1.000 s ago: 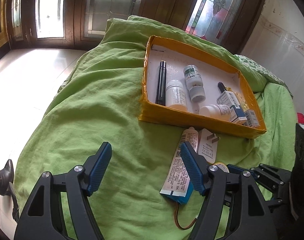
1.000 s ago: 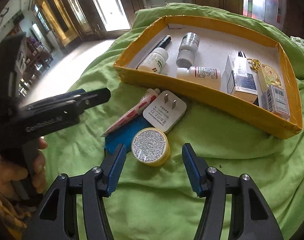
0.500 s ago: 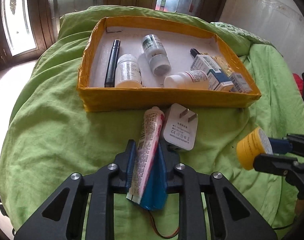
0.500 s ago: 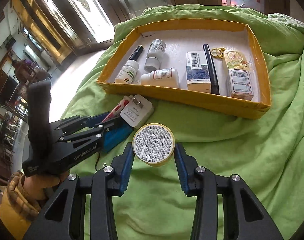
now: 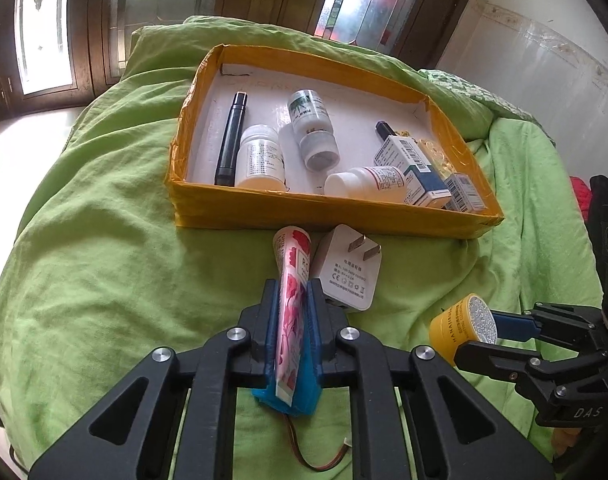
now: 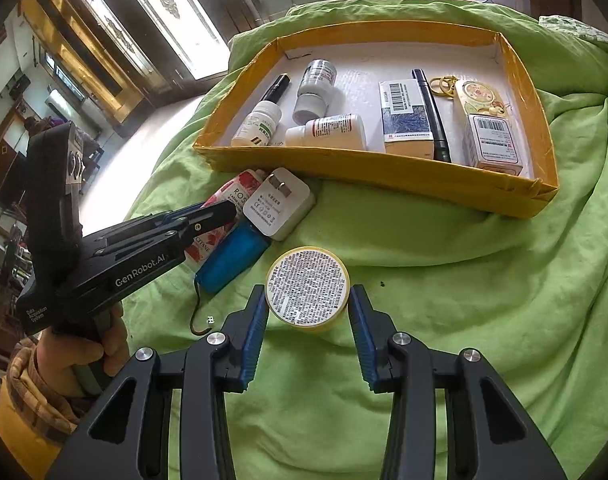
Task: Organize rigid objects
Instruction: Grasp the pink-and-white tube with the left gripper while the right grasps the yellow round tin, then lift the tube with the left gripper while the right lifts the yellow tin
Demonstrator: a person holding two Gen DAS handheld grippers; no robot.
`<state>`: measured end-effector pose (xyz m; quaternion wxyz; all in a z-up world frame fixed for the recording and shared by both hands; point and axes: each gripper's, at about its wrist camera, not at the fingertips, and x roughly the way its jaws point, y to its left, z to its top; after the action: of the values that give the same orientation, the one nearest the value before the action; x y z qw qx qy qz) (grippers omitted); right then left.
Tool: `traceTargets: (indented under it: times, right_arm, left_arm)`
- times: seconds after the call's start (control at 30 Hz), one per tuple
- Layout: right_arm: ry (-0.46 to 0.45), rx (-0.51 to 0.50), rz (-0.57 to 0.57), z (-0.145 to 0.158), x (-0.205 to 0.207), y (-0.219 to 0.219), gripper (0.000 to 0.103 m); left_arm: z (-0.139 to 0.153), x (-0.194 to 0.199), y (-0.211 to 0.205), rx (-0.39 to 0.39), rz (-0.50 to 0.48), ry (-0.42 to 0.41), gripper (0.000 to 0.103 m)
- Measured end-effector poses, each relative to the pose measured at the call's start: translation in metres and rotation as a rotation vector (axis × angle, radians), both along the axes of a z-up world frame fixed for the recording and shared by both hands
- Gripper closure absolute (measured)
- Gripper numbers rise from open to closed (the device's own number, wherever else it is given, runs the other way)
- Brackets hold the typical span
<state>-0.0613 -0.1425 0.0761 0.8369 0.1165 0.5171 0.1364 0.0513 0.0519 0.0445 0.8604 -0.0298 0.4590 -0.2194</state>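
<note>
On the green bedspread (image 5: 103,264), left hand-held gripper (image 5: 291,300) clamps a tube (image 5: 293,280), right (image 6: 307,312) a tin (image 6: 307,294).

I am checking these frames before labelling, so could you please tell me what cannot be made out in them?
- Flat blue pack, left wrist view: mostly hidden under the rose-printed tube and the left tongs.
- Round yellow tin, right wrist view: label print too small to read.
- Black pen, right wrist view: lower end hidden behind the wall of the yellow cardboard tray.
</note>
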Motion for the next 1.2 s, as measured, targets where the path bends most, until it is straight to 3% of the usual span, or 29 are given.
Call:
traceTargets:
  times: [0.63, 1.2]
  right_arm:
    - [0.006, 0.014, -0.028, -0.002, 0.001, -0.005, 0.067]
    - [0.001, 0.006, -0.042, -0.003, 0.0, -0.007, 0.067]
  left_arm:
    - [-0.012, 0.011, -0.013, 0.028, -0.013, 0.015, 0.093]
    - [0.008, -0.004, -0.018, 0.082, -0.022, -0.095, 0.093]
